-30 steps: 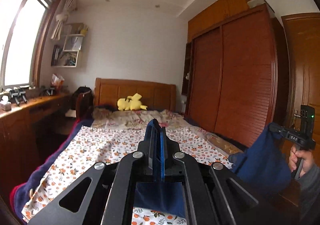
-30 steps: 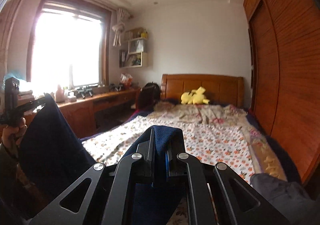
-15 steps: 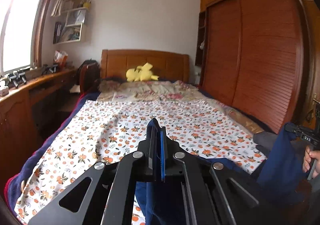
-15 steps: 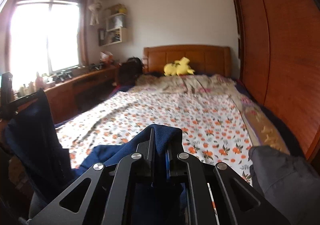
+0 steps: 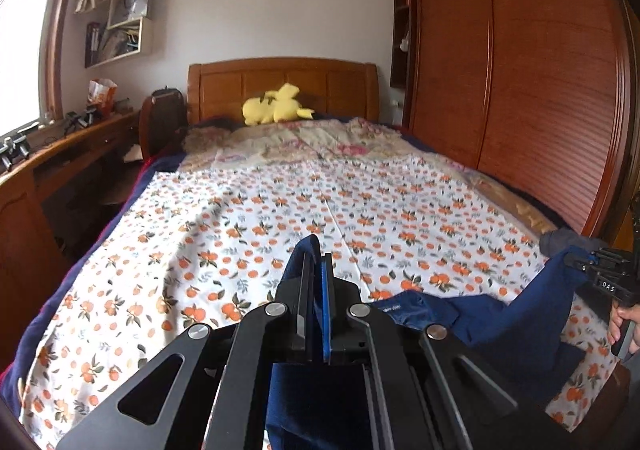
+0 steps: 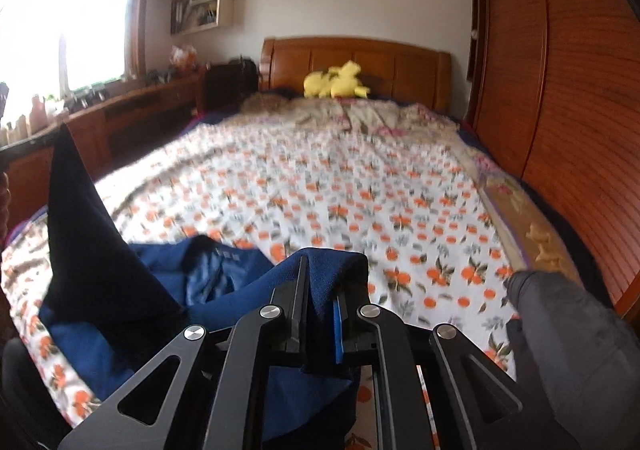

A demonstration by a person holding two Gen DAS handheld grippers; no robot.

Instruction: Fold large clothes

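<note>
A dark blue garment point(image 5: 492, 318) hangs between my two grippers over the near end of the bed. My left gripper point(image 5: 316, 262) is shut on one corner of it. My right gripper point(image 6: 320, 274) is shut on another corner, with blue cloth point(image 6: 332, 270) bunched over its fingers. The garment's middle point(image 6: 208, 274) sags onto the orange-print bedsheet point(image 5: 280, 210). The right gripper also shows at the right edge of the left wrist view point(image 5: 600, 274), and the left gripper's held corner stands up at the left of the right wrist view point(image 6: 76, 210).
A grey garment point(image 6: 568, 322) lies at the bed's near right corner. A yellow plush toy point(image 5: 276, 110) sits by the wooden headboard point(image 5: 280, 82). A wooden wardrobe point(image 5: 520, 70) runs along the right, a desk point(image 5: 60, 154) along the left.
Both grippers have tilted and come down toward the bed. The blue garment, which hung in the air, now lies partly on the sheet.
</note>
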